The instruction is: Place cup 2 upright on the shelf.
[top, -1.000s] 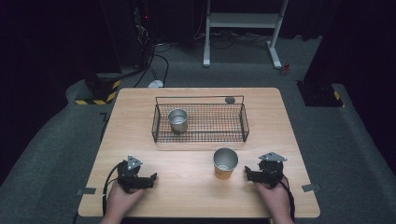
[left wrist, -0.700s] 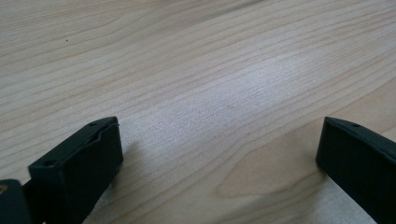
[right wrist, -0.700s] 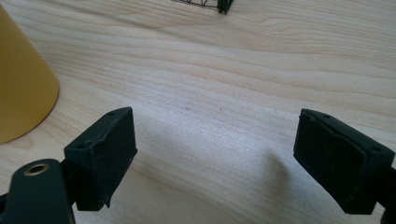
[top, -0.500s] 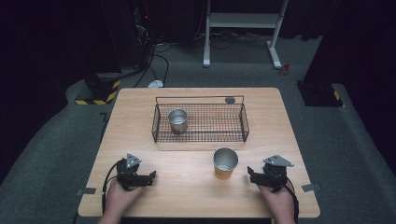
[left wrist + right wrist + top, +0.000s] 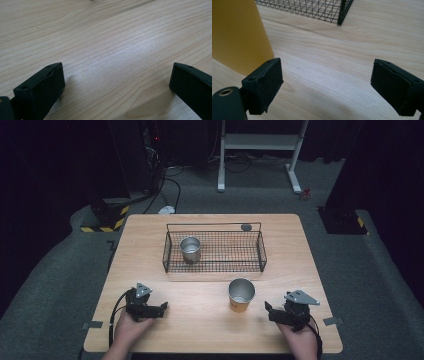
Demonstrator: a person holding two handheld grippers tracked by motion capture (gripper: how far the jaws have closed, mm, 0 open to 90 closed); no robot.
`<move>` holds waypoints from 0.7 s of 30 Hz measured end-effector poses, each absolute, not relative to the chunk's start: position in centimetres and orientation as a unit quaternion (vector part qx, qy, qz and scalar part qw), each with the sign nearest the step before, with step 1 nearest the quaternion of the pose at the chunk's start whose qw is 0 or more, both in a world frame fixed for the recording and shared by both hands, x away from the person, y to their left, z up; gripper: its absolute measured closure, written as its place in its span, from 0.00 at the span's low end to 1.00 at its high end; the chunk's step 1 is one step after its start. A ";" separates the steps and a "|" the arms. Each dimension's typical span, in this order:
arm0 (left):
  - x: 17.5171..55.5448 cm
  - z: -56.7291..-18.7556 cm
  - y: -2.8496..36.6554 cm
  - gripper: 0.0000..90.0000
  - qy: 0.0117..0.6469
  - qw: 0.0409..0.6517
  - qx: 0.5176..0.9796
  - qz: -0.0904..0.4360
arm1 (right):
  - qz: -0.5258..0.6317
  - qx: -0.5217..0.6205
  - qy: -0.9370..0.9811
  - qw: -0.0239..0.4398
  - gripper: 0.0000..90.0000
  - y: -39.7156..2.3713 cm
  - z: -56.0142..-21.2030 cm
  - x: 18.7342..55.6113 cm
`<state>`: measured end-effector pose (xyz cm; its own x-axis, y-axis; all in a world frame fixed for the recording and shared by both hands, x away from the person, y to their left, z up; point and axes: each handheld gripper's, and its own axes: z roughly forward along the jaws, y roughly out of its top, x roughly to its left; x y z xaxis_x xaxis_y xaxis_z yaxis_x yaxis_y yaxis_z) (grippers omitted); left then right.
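The yellow cup [image 5: 241, 295], metal-lined and upright on the table [image 5: 210, 325], stands just beside the right gripper [image 5: 270, 312], both grippers' jaws spread empty.

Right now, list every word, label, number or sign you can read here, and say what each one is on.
None: no readable text in any view.
Yellow cup: plain side, no print seen.
Steel cup in the basket: no label visible.
Yellow-black stripes on the floor left of the table: a hazard marking, no words.
Small round thing behind the basket: too small to read.
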<state>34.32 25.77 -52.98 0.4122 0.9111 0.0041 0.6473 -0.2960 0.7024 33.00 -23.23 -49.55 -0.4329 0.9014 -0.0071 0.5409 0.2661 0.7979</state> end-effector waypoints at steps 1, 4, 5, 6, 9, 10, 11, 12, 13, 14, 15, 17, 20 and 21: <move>34.3 -53.0 25.8 0.00 0.501 0.318 0.778 0.208 | 0.377 0.473 0.759 0.242 0.11 -23.2 -49.4 32.8; 34.3 -53.0 25.8 0.00 0.501 0.319 0.777 0.209 | 0.384 0.470 0.757 0.242 0.11 -23.1 -49.0 32.4; 34.3 -53.0 25.8 0.00 0.501 0.317 0.778 0.209 | 0.387 0.473 0.755 0.240 0.11 -23.0 -48.8 32.2; 34.3 -53.0 25.8 0.00 0.501 0.317 0.777 0.209 | 0.391 0.470 0.754 0.240 0.11 -23.0 -48.6 32.0; 34.3 -53.0 25.8 0.00 0.501 0.318 0.777 0.209 | 0.398 0.462 0.755 0.239 0.11 -22.8 -48.3 31.6; 34.3 -53.0 25.8 0.00 0.501 0.318 0.777 0.209 | 0.401 0.459 0.756 0.239 0.11 -22.8 -48.2 31.6; 34.3 -53.0 25.8 0.00 0.501 0.318 0.777 0.209 | 0.404 0.458 0.756 0.237 0.11 -22.7 -48.1 31.4; 34.3 -53.0 25.8 0.00 0.501 0.318 0.777 0.211 | 0.407 0.454 0.756 0.236 0.11 -22.6 -48.0 31.4; 34.2 -53.0 25.8 0.00 0.501 0.319 0.776 0.210 | 0.411 0.452 0.756 0.234 0.11 -22.5 -47.9 31.2; 34.2 -53.0 25.8 0.00 0.502 0.319 0.776 0.209 | 0.414 0.448 0.758 0.232 0.11 -22.4 -47.8 31.2; 34.2 -53.0 25.8 0.00 0.502 0.318 0.776 0.210 | 0.417 0.446 0.758 0.230 0.11 -22.2 -47.8 31.1; 34.1 -53.0 25.8 0.00 0.503 0.319 0.775 0.210 | 0.420 0.437 0.762 0.229 0.11 -21.9 -47.7 30.9; 34.1 -53.0 25.8 0.00 0.504 0.318 0.775 0.210 | 0.426 0.433 0.761 0.227 0.11 -21.7 -47.7 30.8; 34.1 -53.0 25.8 0.00 0.504 0.318 0.775 0.210 | 0.429 0.430 0.762 0.226 0.11 -21.7 -47.7 30.9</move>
